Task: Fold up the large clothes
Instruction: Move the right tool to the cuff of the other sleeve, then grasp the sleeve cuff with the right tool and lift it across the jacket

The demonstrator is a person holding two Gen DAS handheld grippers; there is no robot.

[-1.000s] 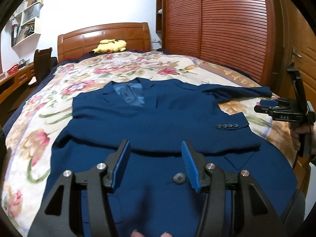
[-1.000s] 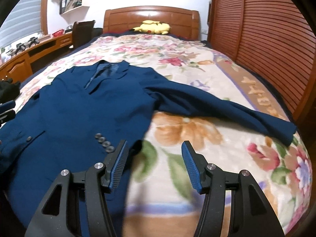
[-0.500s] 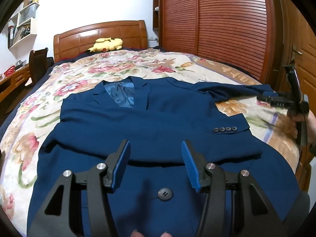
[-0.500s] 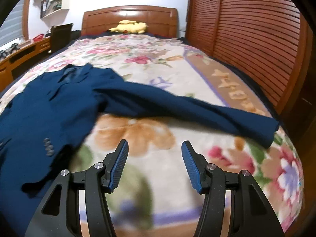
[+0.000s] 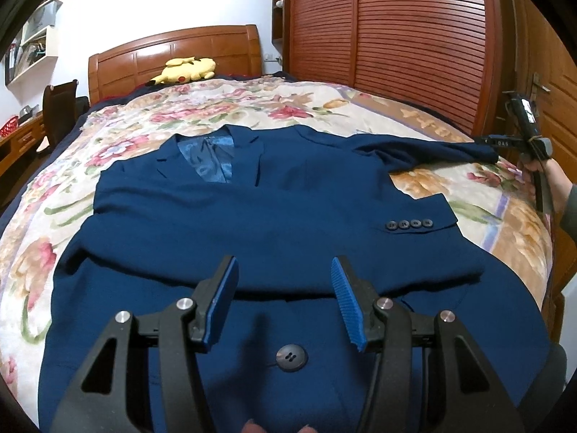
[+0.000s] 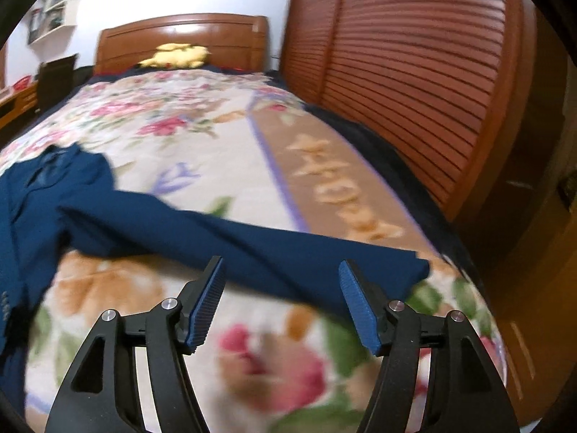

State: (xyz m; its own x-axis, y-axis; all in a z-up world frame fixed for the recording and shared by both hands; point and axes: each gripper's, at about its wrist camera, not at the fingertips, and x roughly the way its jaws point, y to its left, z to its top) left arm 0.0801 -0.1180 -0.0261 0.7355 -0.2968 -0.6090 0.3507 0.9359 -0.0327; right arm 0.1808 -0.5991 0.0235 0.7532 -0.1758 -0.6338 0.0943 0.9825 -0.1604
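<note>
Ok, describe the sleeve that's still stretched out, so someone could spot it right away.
Start at the floral bedspread and find the navy jacket lying flat on it. The outstretched sleeve runs sideways toward the slatted wardrobe, over bare quilt. The other sleeve lies folded across the chest, showing four cuff buttons.

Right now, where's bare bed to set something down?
Free: quilt between the jacket collar and plush; a patch between the outstretched sleeve and buttoned cuff. Crowded: the near end, under the jacket.

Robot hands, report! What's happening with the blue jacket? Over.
Left gripper open above jacket. Right gripper open, at outstretched sleeve. One sleeve folded across. Nothing blocking.
</note>
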